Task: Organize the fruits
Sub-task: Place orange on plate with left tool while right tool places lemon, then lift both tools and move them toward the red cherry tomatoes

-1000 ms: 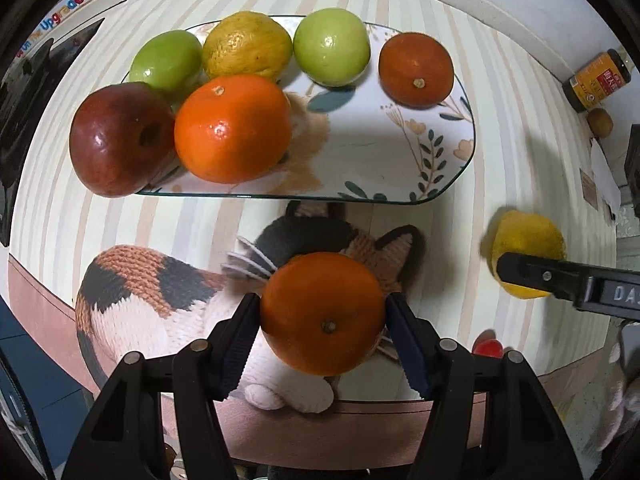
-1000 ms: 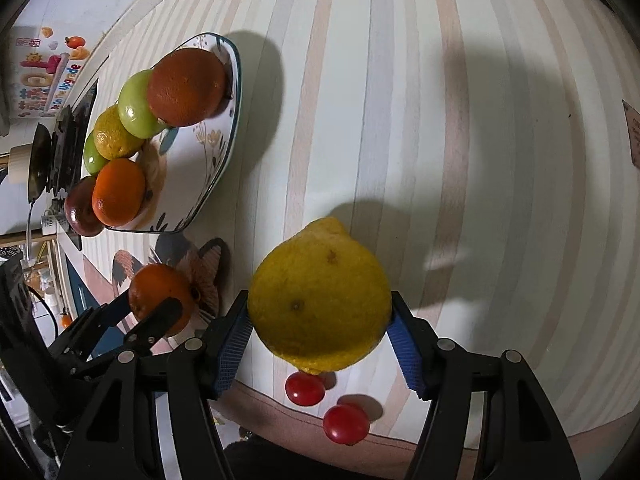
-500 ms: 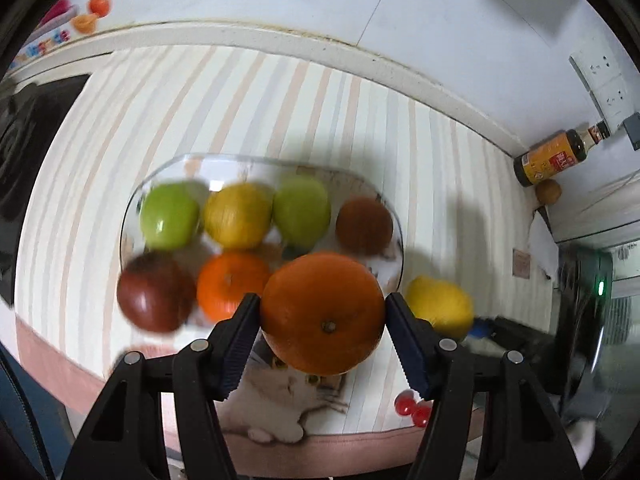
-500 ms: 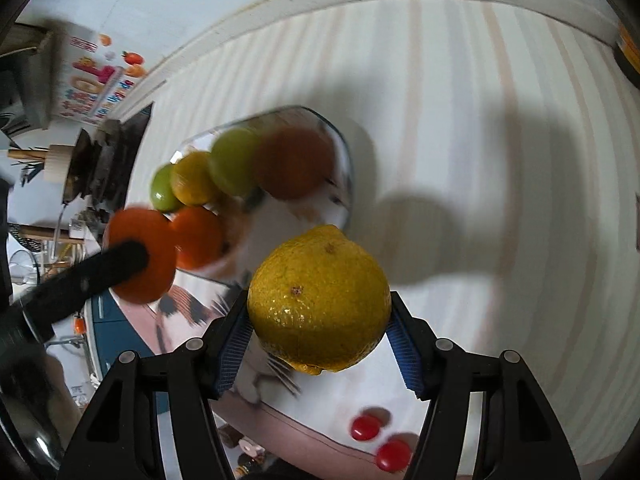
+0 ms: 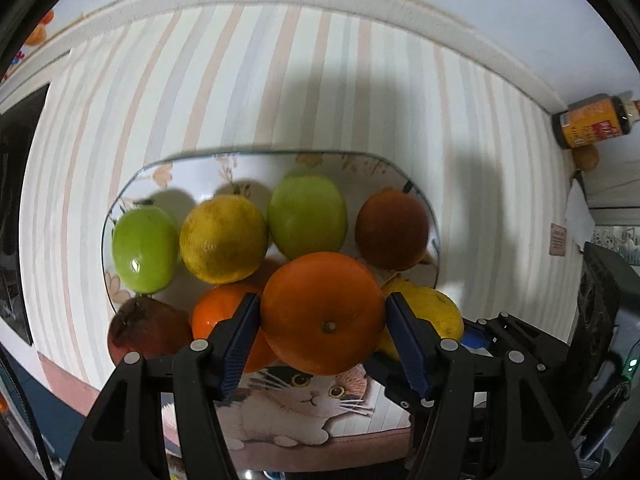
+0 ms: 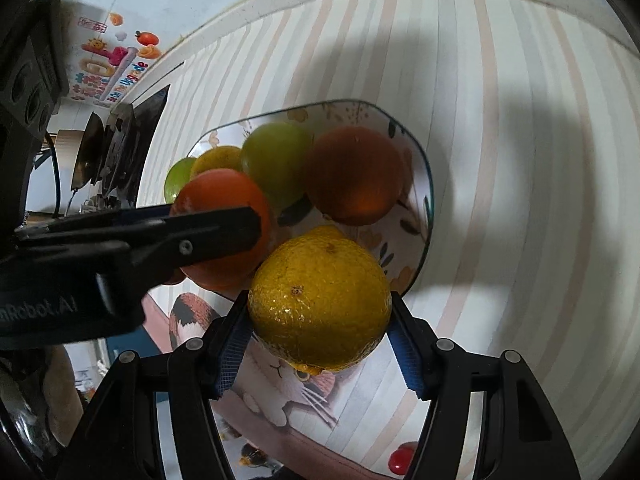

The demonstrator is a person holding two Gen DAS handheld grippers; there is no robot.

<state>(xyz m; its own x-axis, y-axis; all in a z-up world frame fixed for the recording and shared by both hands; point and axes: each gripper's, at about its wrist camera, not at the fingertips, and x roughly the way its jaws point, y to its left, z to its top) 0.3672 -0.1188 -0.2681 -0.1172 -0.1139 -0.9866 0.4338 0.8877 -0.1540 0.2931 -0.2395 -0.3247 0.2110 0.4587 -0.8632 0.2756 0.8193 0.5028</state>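
- The left gripper [image 5: 323, 332] is clamped about half open on an orange [image 5: 322, 312], one blue pad on each flank, stem scar facing the camera.
- The right gripper [image 6: 320, 330] grips a yellow citrus [image 6: 319, 304] the same way, at a similar width.
- Both fruits hang in the air, just short of the near rim of the floral plate [image 5: 344, 162], which lies ahead of and below the fingers.
- On the plate, ahead of the left gripper: two green apples [image 5: 145, 249], a yellow citrus, a dark orange [image 5: 391, 229], a bright orange and a dark red fruit [image 5: 144, 330].
- The free space I judge to be the near right part of the plate, ahead of the right gripper.
- Handling, as a judgement: both fruits are firm, round and moderately heavy, with waxy peel that could slip, so a hold across the widest girth, as now, is best.
- Released from a height they would likely roll or knock neighbours; lowering onto the plate first seems wise.
- Two cherry tomatoes [image 6: 400, 458] lie on the striped table [image 6: 500, 160] below the right gripper; they look soft and need a light squeeze.
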